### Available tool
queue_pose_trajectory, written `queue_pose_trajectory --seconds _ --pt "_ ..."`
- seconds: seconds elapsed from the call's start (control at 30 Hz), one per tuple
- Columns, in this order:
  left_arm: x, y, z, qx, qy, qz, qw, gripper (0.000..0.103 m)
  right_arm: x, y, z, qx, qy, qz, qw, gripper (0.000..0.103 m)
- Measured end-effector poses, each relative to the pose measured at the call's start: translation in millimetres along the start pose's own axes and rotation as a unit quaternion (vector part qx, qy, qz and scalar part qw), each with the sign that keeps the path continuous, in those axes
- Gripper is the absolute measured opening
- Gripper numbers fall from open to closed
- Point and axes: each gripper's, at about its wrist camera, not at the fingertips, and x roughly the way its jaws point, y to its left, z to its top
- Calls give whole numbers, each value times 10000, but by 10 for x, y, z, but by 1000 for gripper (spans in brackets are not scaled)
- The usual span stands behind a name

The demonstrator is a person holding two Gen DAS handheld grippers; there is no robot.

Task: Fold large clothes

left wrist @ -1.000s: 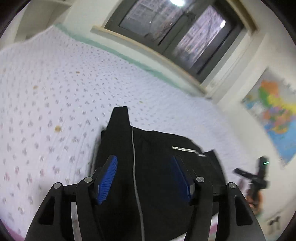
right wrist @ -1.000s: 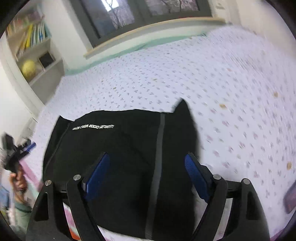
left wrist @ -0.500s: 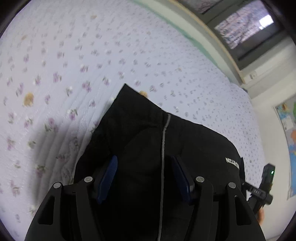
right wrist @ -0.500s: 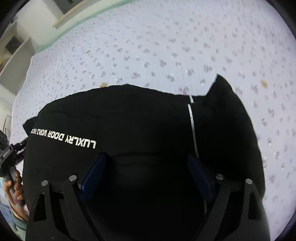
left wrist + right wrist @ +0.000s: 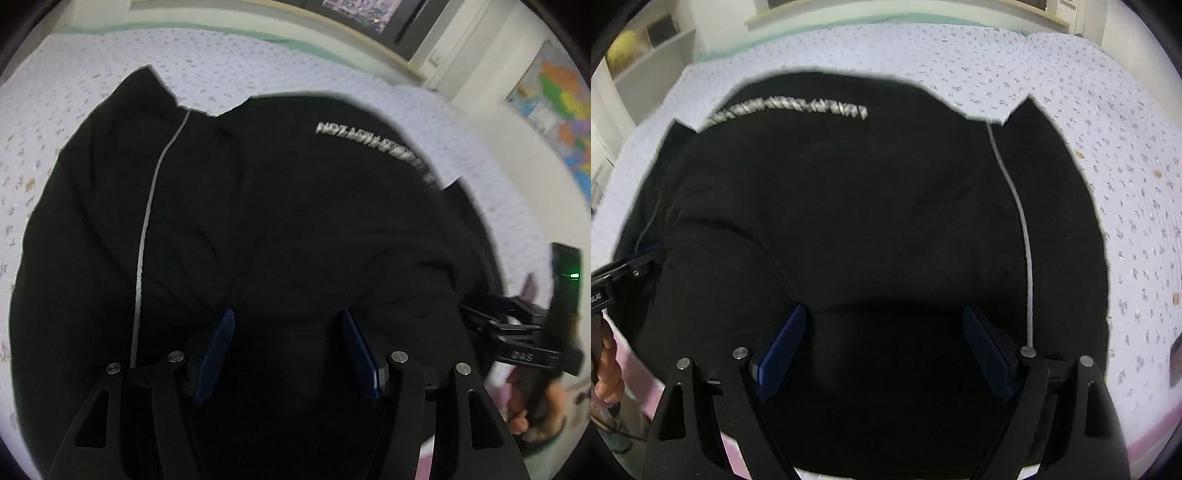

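Note:
A black garment (image 5: 277, 221) with a thin grey stripe and white lettering lies folded on the floral bedsheet (image 5: 55, 110). It fills most of both views; in the right wrist view the garment (image 5: 868, 203) reaches the bed's near edge. My left gripper (image 5: 290, 332) is open, its blue pads low over the garment's near part. My right gripper (image 5: 884, 332) is open wide, also just above the near part of the garment. Neither holds cloth. The right gripper's body shows at the right of the left wrist view (image 5: 524, 347), held by a hand.
The bedsheet (image 5: 1126, 166) spreads far and right of the garment. A window (image 5: 362, 18) and sill run along the far wall. A map (image 5: 554, 103) hangs at right. Shelves (image 5: 646, 55) stand at far left. A dark small object (image 5: 1176, 362) lies near the bed's right edge.
Both grippers have come down closer over the black garment, which now fills the views. Both stay open throughout.

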Motion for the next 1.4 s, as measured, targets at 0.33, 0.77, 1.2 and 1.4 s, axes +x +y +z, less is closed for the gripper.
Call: queue_pose_trajectory --seconds 0.33,0.77,1.2,1.4 --pt "-1270 -379 -29 525 -1364 814 9859 64 -1099 223 -41 54 -1338 -102 9909 88" --pt "-2059 -818 -164 566 -2321 1892 9524 81 -1914 711 -18 1 -2286 -240 9732 96" --pt "-1865 -772 -251 595 -2115 2668 9384 81 -1587 643 -111 298 -1815 -102 9829 96" --pt "-1805 -748 -263 512 -2052 2700 9393 81 -1537 606 -125 402 -1738 -43 9839 96"
